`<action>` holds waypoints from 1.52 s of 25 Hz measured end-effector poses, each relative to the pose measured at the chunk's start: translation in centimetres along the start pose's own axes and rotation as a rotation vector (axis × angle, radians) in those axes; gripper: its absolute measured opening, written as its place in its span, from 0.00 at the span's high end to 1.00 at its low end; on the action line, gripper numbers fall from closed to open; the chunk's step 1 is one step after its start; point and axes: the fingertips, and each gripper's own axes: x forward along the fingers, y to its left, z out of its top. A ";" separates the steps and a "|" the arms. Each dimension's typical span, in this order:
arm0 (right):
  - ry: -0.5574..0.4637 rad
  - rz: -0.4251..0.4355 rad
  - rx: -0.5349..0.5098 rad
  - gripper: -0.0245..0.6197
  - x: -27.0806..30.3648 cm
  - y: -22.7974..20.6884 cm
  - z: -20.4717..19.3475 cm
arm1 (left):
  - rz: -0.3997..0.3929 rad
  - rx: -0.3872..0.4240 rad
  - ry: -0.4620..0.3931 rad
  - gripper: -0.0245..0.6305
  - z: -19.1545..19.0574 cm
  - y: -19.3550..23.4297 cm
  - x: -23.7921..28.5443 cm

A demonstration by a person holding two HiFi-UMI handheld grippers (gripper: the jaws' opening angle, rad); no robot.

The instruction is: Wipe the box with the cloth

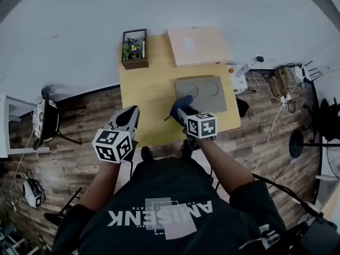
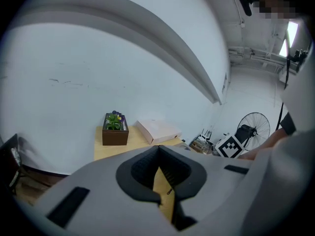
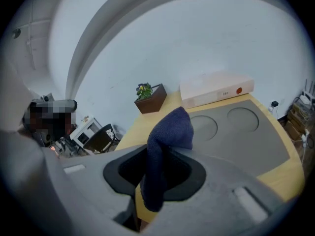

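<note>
Wooden table (image 1: 154, 94) carries planter (image 1: 134, 49), box (image 1: 197, 45) (pink), grey mat (image 1: 201, 94).

Head view: from above the person, facing steeply down, with the whole worktop (image 1: 154, 89) seen from well off. Left gripper view: low at the worktop's near end, facing along the left tongs (image 2: 158, 150) toward the wall (image 2: 123, 73). Right gripper view: low over the worktop, facing along the right tongs (image 3: 160, 149), with the cloth (image 3: 170, 132) close before the lens. All three share the planter (image 1: 134, 49) and pink box (image 1: 197, 45).

One box (image 1: 198, 45), one cloth (image 3: 170, 132), one planter (image 1: 134, 49), one mat (image 1: 202, 94).
</note>
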 end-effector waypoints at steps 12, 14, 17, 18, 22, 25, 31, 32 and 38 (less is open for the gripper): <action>0.191 0.154 -0.138 0.84 2.0 -3.0 -2.4 | 0.203 -0.018 0.025 0.96 -2.2 -2.3 -0.2; 0.200 0.170 -0.136 0.84 1.8 -3.4 -2.4 | 0.213 -0.024 0.021 0.96 -2.1 -2.9 0.1; 0.203 0.174 -0.147 0.84 1.4 -4.0 -2.3 | 0.221 -0.022 0.017 0.96 -1.9 -4.0 0.6; 0.201 0.174 -0.151 0.84 1.3 -4.3 -2.3 | 0.220 -0.022 0.016 0.96 -1.9 -4.3 0.8; 0.191 0.183 -0.156 0.84 0.4 -5.9 -2.1 | 0.211 -0.018 0.014 0.96 -1.7 -5.8 2.2; 0.186 0.174 -0.158 0.84 -0.7 -7.6 -2.1 | 0.198 -0.009 0.013 0.96 -1.6 -7.2 3.4; 0.177 0.138 -0.187 0.84 -3.4 -11.7 -1.9 | 0.179 0.008 0.019 0.96 -1.1 -9.6 5.5; 0.177 0.136 -0.183 0.84 -3.8 -12.2 -1.9 | 0.176 0.011 0.020 0.96 -1.0 -9.9 5.8; 0.168 0.121 -0.161 0.84 -5.8 -15.3 -1.9 | 0.168 0.014 0.017 0.96 -0.8 -11.7 7.3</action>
